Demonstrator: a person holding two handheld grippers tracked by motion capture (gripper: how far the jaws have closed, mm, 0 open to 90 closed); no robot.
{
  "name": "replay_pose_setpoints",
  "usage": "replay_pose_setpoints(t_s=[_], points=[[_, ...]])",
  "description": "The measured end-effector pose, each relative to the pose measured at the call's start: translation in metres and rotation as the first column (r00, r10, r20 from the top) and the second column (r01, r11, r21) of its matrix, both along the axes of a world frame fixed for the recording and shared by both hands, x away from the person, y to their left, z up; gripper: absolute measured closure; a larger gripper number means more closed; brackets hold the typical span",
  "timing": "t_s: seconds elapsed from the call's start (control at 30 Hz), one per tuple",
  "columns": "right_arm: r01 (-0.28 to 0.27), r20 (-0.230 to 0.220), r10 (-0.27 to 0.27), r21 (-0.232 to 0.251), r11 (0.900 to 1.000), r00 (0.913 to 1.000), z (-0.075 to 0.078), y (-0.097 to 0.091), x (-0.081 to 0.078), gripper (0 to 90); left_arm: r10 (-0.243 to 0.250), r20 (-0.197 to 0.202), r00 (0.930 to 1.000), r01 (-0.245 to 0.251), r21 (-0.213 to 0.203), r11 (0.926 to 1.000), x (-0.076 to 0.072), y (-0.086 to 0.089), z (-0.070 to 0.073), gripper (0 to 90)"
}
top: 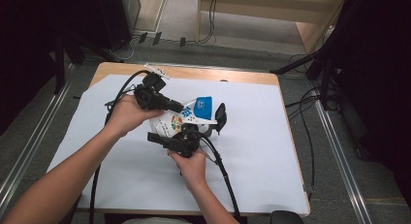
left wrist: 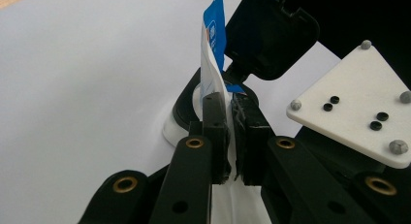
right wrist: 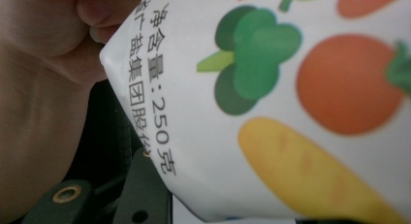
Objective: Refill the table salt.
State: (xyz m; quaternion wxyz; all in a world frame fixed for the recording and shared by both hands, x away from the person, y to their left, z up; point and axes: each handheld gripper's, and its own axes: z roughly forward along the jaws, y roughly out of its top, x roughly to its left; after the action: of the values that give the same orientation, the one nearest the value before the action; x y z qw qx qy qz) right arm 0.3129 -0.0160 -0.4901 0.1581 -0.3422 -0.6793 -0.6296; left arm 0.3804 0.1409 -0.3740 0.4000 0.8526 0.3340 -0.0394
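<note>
A white pouch [top: 175, 122] printed with vegetables, blue at its top end [top: 204, 106], is held up over the middle of the table. My left gripper [top: 181, 108] comes in from the left and is shut on the pouch's thin edge [left wrist: 213, 64]; its jaws [left wrist: 232, 105] pinch the film flat. Lower down, my right gripper [top: 181, 137] is closed around the pouch's body [right wrist: 291, 112], which hides most of its jaws; one finger [right wrist: 143, 190] shows at the bottom left. Just beyond the pouch stands a white jar [left wrist: 170, 129] with a black collar and an open black flip lid [top: 221, 116].
A white sheet [top: 252, 151] covers the wooden table [top: 242, 77]. The right gripper's white three-cornered plate [left wrist: 358, 103] sits close to the left jaws. A thumb of the left hand [right wrist: 43, 64] rests by the pouch's corner. Cables trail from both grippers toward the near edge.
</note>
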Motion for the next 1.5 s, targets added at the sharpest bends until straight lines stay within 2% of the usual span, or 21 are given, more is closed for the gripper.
replay_pose_setpoints(t_s=[0.87, 1.5], points=[[-0.007, -0.001, 0.007, 0.003, 1.0, 1.0, 0.0022, 0.0013, 0.0023, 64.4, 0.003, 0.001, 1.0, -0.003, -0.006, 1.0, 0.0006, -0.0009, 0.0002, 85.2], [-0.009, 0.011, 0.009, -0.019, 0.9998, 0.9999, 0.0024, 0.0003, 0.0023, 63.2, 0.007, 0.0, 1.0, -0.007, -0.001, 1.0, 0.0005, -0.0009, 0.0002, 85.2]])
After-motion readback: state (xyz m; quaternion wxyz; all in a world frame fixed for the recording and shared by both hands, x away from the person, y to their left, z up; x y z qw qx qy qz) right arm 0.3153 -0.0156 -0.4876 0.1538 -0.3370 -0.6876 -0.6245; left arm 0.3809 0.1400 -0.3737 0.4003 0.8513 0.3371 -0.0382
